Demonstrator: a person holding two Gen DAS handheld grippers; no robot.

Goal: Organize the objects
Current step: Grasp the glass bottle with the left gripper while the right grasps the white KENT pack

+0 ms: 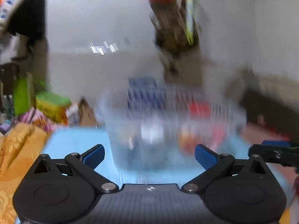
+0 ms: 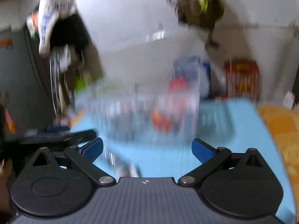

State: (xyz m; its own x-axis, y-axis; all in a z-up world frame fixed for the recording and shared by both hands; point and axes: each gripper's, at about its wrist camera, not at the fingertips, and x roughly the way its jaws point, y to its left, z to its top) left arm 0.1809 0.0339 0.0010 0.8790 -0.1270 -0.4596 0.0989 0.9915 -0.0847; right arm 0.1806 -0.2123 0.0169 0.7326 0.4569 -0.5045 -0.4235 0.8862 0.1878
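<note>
Clear plastic container (image 1: 173, 123), heavily motion-blurred in both wrist views; ribbed, see-through walls, standing upright on the light-blue mat (image 1: 74, 141). Seen through the walls as smears of colour only: something red (image 1: 199, 109), something orange (image 1: 186, 140), something white (image 1: 151, 132) — none sharp enough to identify.

Left gripper (image 1: 149, 155): jaws spread wide, blue pads (image 1: 93, 156) well apart, nothing between them; container just ahead of the gap, not touched by either pad. Right gripper (image 2: 147, 150): likewise released, blue pads (image 2: 202, 152) far apart, nothing grasped; same container (image 2: 142, 115) ahead and slightly left of centre, an orange-red blur (image 2: 161, 122) inside. Part of the other black tool at the right edge of the left view (image 1: 274, 152), and at the left edge of the right view (image 2: 56, 137).

On the mat to the right of the container in the right view, a flat dark-greenish item (image 2: 214, 121), too blurred to tell. Orange-gold patterned cloth (image 1: 16, 153) bordering the mat — on the left in the left view, on the right in the right view.

Behind the container, a blue-and-white pack (image 1: 143, 93); printing present but unreadable. Further left, a yellow-green box (image 1: 51, 106). In the right view, a red-and-yellow box (image 2: 242, 80) against the wall, lettering illegible. White fabric with blue letters (image 1: 13, 1) hanging at upper left; characters smeared, no word recoverable. Brown bag with a yellow-green strip (image 1: 177, 28) hanging on the white wall.
</note>
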